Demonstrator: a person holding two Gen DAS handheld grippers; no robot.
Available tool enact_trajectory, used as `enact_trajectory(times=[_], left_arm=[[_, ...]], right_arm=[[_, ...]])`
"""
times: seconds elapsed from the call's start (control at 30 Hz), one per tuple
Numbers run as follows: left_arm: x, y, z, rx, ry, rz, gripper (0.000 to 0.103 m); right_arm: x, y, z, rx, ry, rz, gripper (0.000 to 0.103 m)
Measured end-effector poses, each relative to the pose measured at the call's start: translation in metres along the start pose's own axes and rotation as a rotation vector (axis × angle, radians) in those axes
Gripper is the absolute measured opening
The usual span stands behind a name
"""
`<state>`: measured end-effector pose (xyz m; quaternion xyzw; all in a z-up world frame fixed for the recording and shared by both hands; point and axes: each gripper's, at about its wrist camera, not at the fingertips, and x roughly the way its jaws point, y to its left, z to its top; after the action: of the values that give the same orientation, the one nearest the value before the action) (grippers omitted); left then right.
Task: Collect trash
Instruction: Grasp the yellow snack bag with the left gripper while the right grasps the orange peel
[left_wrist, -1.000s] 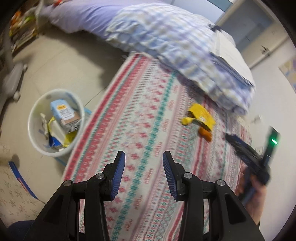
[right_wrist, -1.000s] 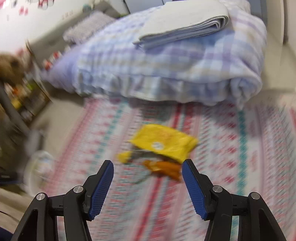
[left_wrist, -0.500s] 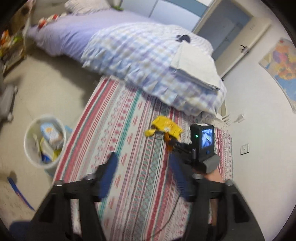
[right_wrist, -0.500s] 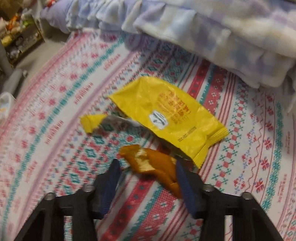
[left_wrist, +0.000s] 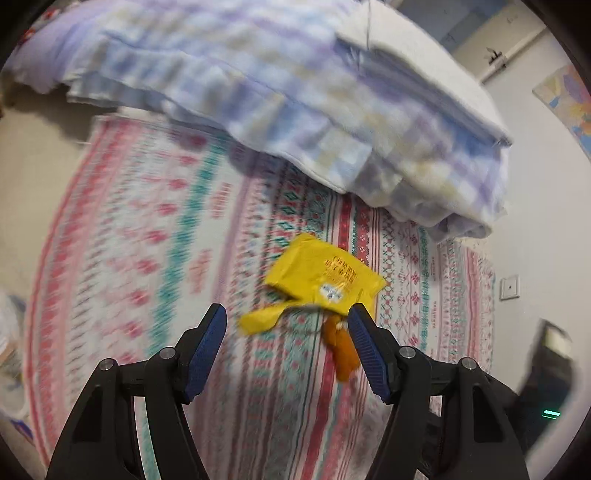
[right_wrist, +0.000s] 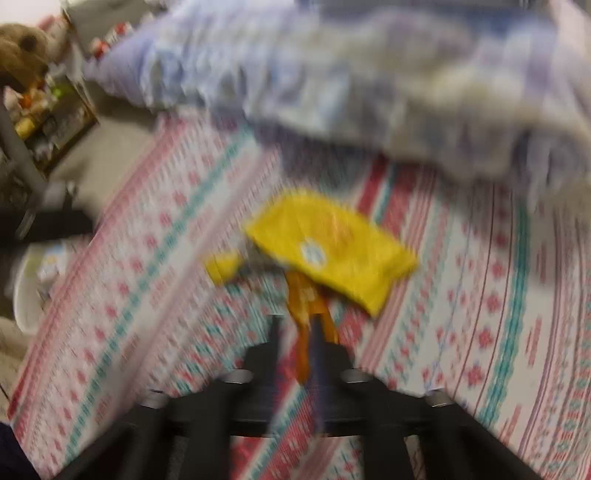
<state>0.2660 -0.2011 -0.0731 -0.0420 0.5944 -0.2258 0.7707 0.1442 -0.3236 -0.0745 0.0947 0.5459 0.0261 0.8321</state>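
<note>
My left gripper is down over the patterned rug, jaws wide apart, nothing pinched, blue pads clear on both sides; its jaws have just been opening, though the reading has since levelled off. Between and just beyond the pads lies the yellow wrapper, crumpled, flat on the rug, with a torn yellow strip trailing off to its near left. The orange peel sits just near of the wrapper, right beside my left gripper's right pad; touching or not I cannot tell, blur. My right gripper looks narrow, fingers close together with the orange peel running down between them, and the jaws have just been closing then eased a little wider. Right wrist view is heavily smeared, so I cannot tell if the pads actually press on the peel. In that view the yellow wrapper is just far of the peel, overlapping its far end. Checked blanket hangs over the far edge of the rug. White bin with stuff in it sits on the floor at far left, well apart from the trash. The right gripper's body shows dark at the right edge of the left view
</note>
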Motion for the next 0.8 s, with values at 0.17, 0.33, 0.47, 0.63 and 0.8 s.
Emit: enact_trajectory(times=[0.17, 0.33, 0.47, 0.63, 0.8], left_arm=[[0.053, 0.003, 0.011, -0.073, 0.046, -0.013, 0.071], [0.065, -0.007, 0.006, -0.041, 0.029, -0.007, 0.007], [0.050, -0.002, 0.003, -0.056, -0.015, 0.000, 0.003], [0.015, 0.023, 0.002, -0.105, -0.049, -0.026, 0.003], [-0.034, 0.055, -0.003, -0.134, -0.118, -0.006, 0.002]], right_arm=[[-0.016, -0.026, 0.002, 0.118, -0.017, 0.025, 0.045], [-0.016, -0.024, 0.001, 0.096, 0.008, 0.027, 0.053], [-0.008, -0.024, 0.001, 0.080, 0.031, 0.023, 0.053], [0.002, -0.026, 0.001, 0.070, 0.047, 0.017, 0.053], [0.012, -0.011, 0.002, 0.026, 0.058, 0.021, 0.054]])
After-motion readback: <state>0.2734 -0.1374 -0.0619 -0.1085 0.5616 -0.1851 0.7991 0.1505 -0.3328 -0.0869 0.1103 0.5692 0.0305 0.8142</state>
